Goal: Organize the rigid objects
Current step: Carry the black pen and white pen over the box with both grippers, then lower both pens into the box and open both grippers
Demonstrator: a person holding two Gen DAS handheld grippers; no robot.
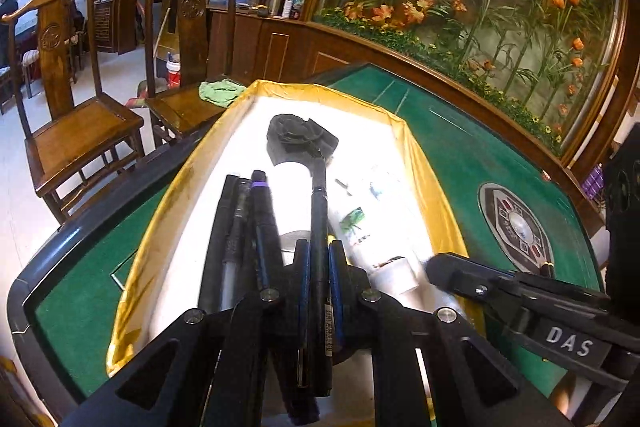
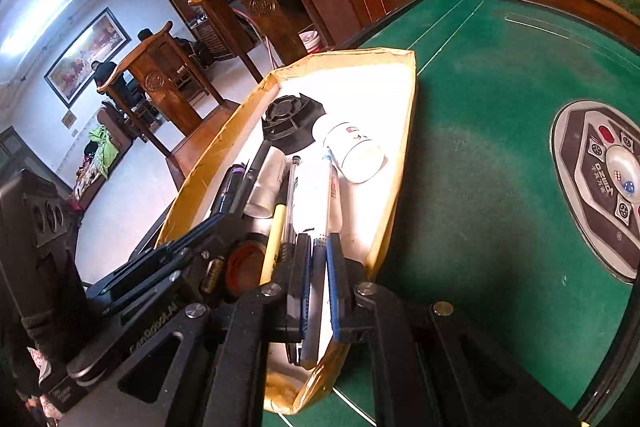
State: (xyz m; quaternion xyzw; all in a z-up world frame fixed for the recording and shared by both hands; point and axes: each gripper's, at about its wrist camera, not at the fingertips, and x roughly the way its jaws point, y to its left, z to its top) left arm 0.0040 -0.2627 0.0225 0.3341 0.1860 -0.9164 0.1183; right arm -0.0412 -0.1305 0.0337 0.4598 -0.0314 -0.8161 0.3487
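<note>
A yellow-rimmed box with a white inside [image 1: 436,195] [image 2: 404,147] lies on the green table. It holds a black round lid [image 1: 298,141] [image 2: 290,123], a white bottle [image 2: 354,151], and several dark pens [image 1: 256,227] [image 2: 236,187]. My left gripper [image 1: 320,279] is shut on a black pen [image 1: 319,227] over the box. My right gripper [image 2: 319,279] is shut on a white pen [image 2: 326,203] over the box's near end. The right gripper also shows in the left wrist view [image 1: 512,287] at the right.
The green felt table [image 2: 480,107] has a round control panel [image 2: 600,183] [image 1: 516,223] in its centre. Two wooden chairs [image 1: 80,107] stand beyond the far-left edge, one with a green cloth [image 1: 220,91]. A planter wall with flowers [image 1: 480,7] runs behind.
</note>
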